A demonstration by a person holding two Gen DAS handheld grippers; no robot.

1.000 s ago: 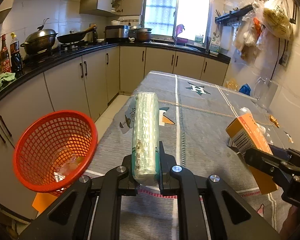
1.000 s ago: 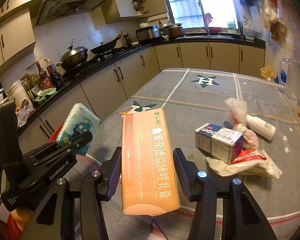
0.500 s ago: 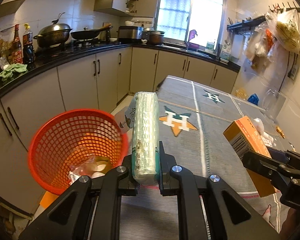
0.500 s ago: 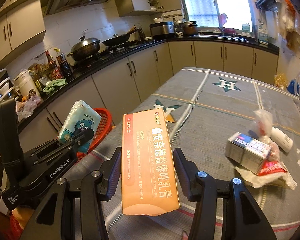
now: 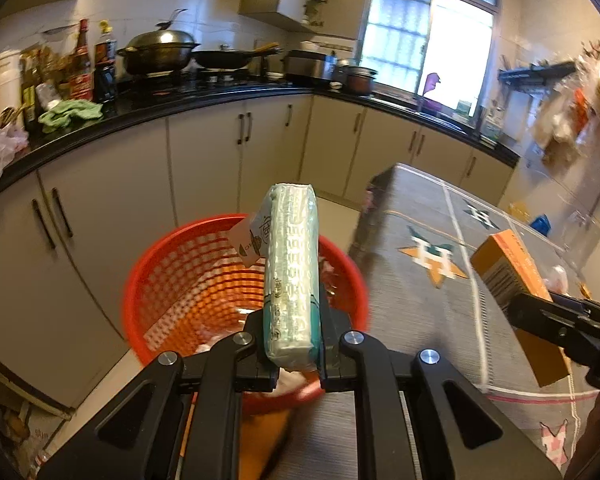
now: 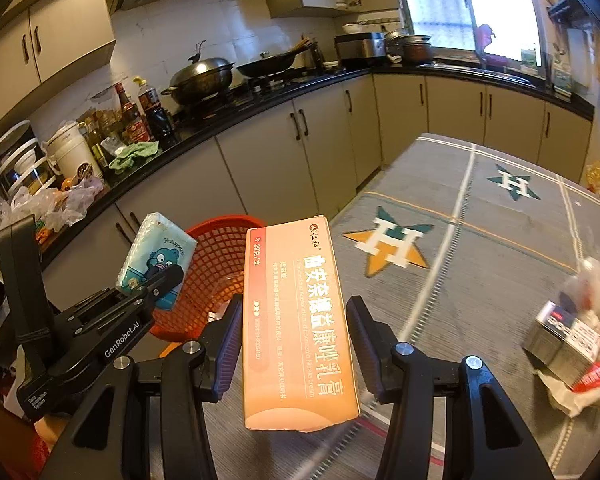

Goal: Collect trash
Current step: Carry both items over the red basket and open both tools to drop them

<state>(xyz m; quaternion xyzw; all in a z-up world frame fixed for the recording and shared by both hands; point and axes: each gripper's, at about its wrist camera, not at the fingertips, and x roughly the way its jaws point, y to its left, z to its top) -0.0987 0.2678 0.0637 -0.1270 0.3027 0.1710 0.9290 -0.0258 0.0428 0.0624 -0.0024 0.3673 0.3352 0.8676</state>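
1. The left gripper [image 5: 292, 344] is clamped on a tissue pack [image 5: 292, 276], held on edge over the red basket [image 5: 172, 280].
2. The right gripper [image 6: 296, 344] grips an orange box [image 6: 296, 320] between its 2 fingers, above the table's near edge.
3. The basket stands on the floor just beside the table [image 6: 480, 248], with some trash in its bottom.
4. The table wears a grey cloth with star-and-H marks. At its right side lie a small carton [image 6: 564, 340] and crumpled wrappers [image 6: 580, 392], touching.
5. Beyond the basket, beige cabinets [image 6: 284, 160] run under a black counter [image 5: 148, 112] along the wall and round the corner.
6. On the counter: bottles [image 5: 84, 60], a green rag [image 5: 72, 114], a lidded wok [image 5: 160, 52] and a pan [image 5: 224, 58].
7. Farthest, a bright window [image 5: 432, 40] above the counter.
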